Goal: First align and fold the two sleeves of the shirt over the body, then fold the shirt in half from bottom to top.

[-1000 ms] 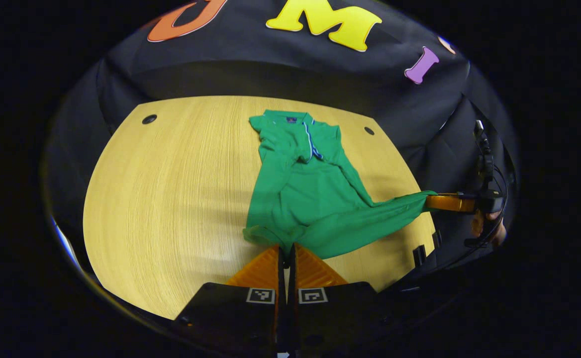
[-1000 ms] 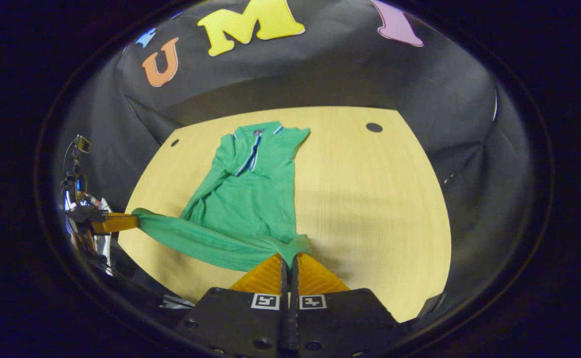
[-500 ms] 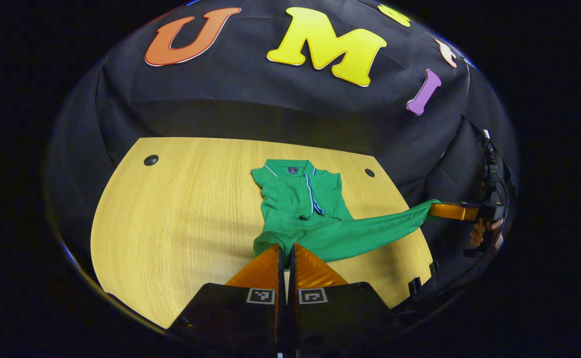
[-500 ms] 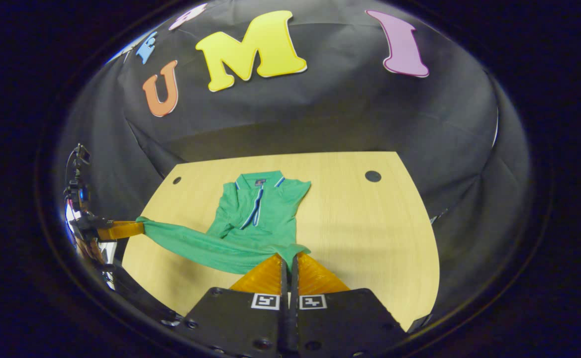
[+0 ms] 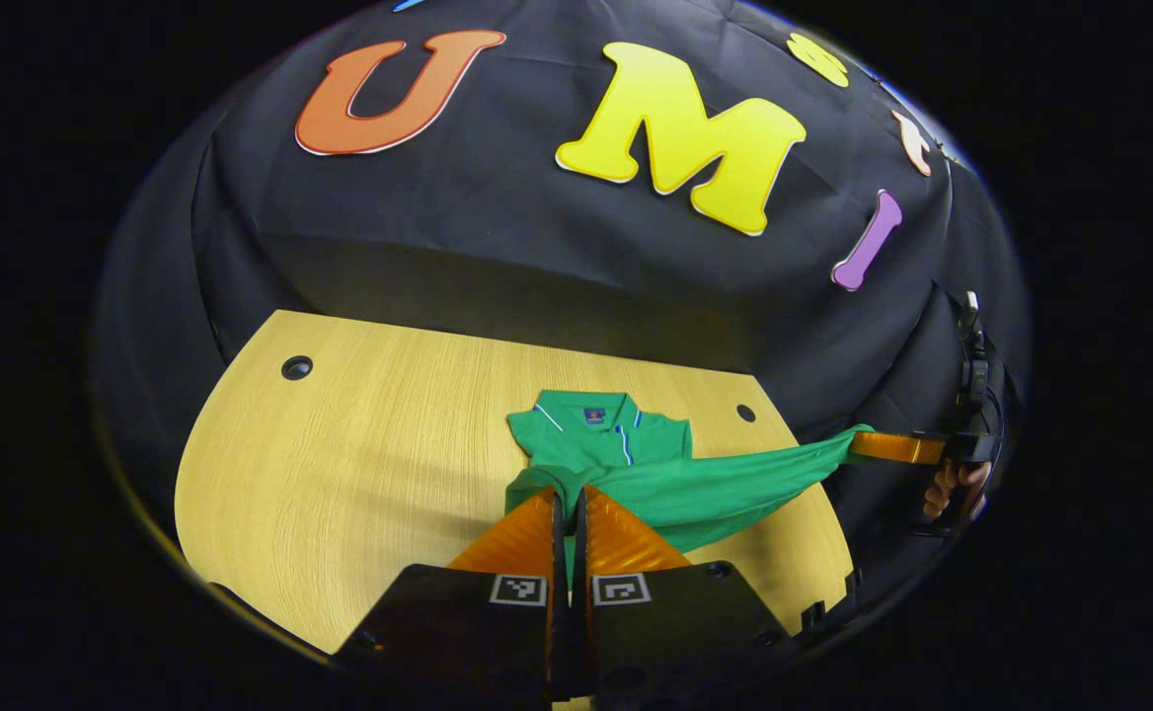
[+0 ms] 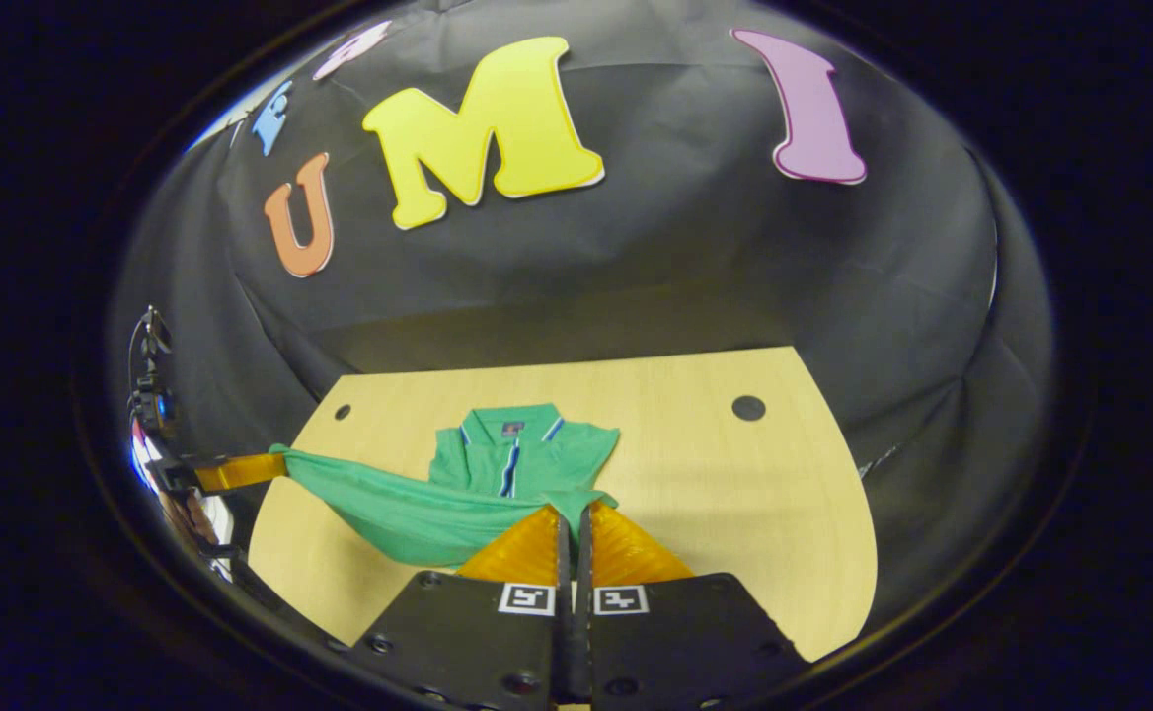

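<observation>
Holding the green shirt [image 5: 636, 464] by its bottom hem, I have both corners pinched: my left gripper [image 5: 569, 506] closed on one, my right gripper [image 6: 573, 520] closed on the other. The hem hangs stretched between them above the wooden table [image 5: 340, 464]; the collar end lies flat beyond. Risks, as I judge them: uneven travel would skew the fold; excess tension could drag the collar or disturb the folded sleeves; a slipped corner would collapse the hem.

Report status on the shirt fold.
Left gripper and right gripper each shut on shirt hem corner. Hem lifted, collar on table. Nothing in the way.
</observation>
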Demonstrator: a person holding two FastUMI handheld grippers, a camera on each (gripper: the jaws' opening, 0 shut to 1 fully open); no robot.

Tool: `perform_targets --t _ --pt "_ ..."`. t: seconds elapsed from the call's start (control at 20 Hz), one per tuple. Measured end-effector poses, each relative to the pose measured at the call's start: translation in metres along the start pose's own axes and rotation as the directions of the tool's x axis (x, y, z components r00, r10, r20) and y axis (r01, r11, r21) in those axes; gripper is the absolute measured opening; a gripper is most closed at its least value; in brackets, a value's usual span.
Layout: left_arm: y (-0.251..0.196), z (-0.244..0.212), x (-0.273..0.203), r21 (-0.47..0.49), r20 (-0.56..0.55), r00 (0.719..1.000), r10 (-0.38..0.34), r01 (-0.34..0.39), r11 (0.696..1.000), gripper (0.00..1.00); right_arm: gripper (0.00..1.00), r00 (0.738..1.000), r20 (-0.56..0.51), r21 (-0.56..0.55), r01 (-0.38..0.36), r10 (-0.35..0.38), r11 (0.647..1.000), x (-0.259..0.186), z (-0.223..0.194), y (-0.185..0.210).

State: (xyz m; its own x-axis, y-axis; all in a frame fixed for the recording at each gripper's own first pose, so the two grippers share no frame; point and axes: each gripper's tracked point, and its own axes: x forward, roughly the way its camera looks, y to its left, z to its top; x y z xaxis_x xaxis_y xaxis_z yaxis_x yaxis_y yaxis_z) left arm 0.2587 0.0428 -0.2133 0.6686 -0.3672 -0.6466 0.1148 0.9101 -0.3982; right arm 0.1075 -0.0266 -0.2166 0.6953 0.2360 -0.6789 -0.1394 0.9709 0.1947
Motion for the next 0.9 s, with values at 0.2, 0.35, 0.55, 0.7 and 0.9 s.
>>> perform_targets --t 0.2,0.35,0.55,0.7,0.9 --pt "0.011 0.019 0.028 0.033 0.032 0.999 0.016 -0.017 0.999 0.03 0.00 0.999 0.038 -0.068 0.014 -0.011 0.998 0.034 0.026 0.000" --pt "0.021 0.033 0.052 0.064 0.078 0.996 0.038 -0.043 0.997 0.03 0.00 0.998 0.062 -0.059 0.022 -0.018 0.998 0.066 0.041 0.002" --pt "0.031 0.044 0.095 0.089 0.127 0.990 0.062 -0.074 0.993 0.03 0.00 0.995 0.089 -0.055 0.040 -0.035 0.998 0.111 0.051 0.003" --pt "0.043 0.055 0.126 0.126 0.172 0.982 0.079 -0.102 0.987 0.03 0.00 0.994 0.102 -0.052 0.054 -0.048 0.997 0.150 0.055 0.001" --pt "0.058 0.059 0.173 0.144 0.221 0.970 0.103 -0.136 0.980 0.03 0.00 0.993 0.102 -0.068 0.061 -0.054 0.996 0.204 0.050 -0.007"
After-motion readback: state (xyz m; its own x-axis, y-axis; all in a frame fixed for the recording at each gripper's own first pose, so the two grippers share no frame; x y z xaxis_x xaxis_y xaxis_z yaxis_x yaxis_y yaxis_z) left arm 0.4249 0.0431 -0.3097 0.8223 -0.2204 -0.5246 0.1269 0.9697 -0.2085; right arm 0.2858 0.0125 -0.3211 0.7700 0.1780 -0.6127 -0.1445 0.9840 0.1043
